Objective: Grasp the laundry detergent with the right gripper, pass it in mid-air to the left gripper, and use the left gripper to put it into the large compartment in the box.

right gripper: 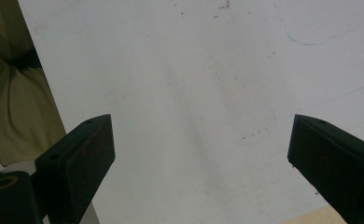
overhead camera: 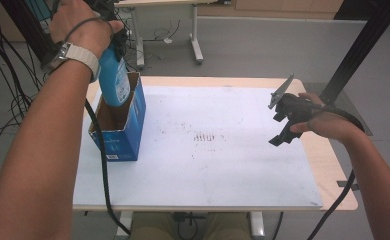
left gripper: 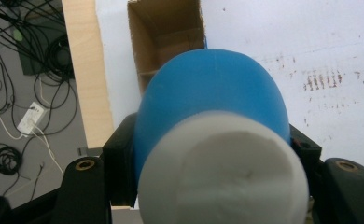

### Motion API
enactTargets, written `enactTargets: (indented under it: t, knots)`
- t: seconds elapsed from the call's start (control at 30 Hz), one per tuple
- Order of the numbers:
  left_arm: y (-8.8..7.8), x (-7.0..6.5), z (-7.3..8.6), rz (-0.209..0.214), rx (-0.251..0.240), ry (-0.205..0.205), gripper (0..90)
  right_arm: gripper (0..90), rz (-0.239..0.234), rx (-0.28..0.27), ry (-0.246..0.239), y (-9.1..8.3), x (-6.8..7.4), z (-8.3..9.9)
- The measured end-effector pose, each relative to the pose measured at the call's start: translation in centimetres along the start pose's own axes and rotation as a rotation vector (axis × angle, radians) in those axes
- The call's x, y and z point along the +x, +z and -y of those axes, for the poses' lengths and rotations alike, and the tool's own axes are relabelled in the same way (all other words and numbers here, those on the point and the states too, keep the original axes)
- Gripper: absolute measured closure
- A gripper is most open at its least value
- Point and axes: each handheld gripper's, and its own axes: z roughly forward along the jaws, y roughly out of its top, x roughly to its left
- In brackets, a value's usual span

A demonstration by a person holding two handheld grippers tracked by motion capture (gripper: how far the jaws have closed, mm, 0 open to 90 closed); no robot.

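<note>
White sheet (overhead camera: 208,160) covers table (overhead camera: 333,165); grey floor (overhead camera: 263,45) beyond.

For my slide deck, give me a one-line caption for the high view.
Left gripper holds a blue bottle above an open blue cardboard box; right gripper hangs open.

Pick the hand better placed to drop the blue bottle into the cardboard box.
Left. The left gripper is shut on the blue bottle, which hangs bottom-down right over the open cardboard box. The right gripper is open and holds nothing, off over the white mat near the table's far right side.
</note>
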Motion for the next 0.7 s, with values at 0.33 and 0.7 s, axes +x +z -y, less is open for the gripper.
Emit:
enactTargets:
  t: [0.33, 0.7]
  knots:
    - [1.4, 0.8, 0.1, -0.011, 0.011, -0.010, 37.6, 7.3, -0.003, 0.005, 0.000, 0.2, -0.1, -0.1]
    - [3.1, 1.4, 0.2, -0.009, 0.016, -0.022, 37.6, 7.3, -0.006, 0.003, 0.006, 0.3, -0.1, 0.1]
